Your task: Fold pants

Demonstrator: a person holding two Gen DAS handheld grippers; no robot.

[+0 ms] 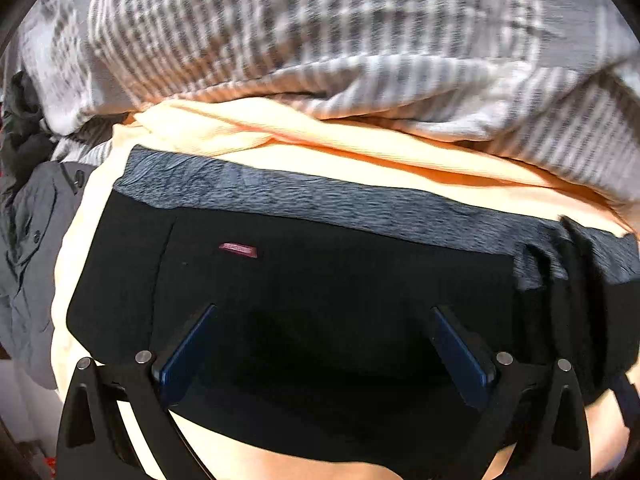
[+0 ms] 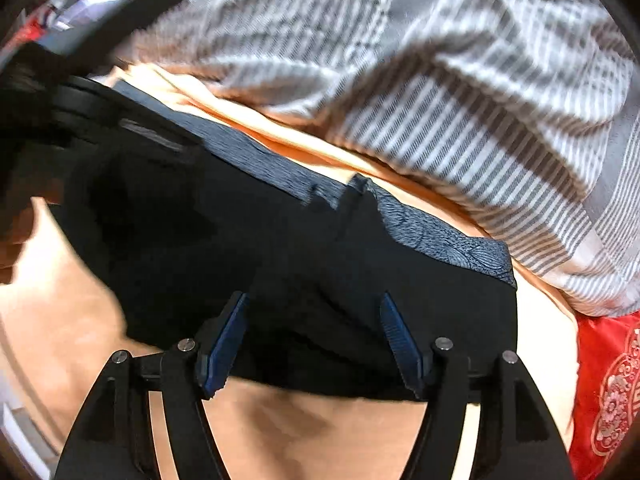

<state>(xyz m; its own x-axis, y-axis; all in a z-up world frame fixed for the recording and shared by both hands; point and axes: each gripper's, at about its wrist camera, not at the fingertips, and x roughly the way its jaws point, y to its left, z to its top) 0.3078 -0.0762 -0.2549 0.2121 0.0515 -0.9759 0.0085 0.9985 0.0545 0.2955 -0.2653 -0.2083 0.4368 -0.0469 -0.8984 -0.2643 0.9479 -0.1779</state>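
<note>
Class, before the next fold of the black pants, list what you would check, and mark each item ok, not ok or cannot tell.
1. Left gripper open, nothing pinched: ok.
2. Right gripper open, free of cloth: ok.
3. Black pants lying flat on the peach sheet: ok.
4. Grey waistband straight: not ok, rumpled at the right end.
5. Striped blanket clear of the pants: ok.
6. Hems aligned: cannot tell.

Black pants with a grey patterned waistband lie folded flat on peach bedding.
</note>
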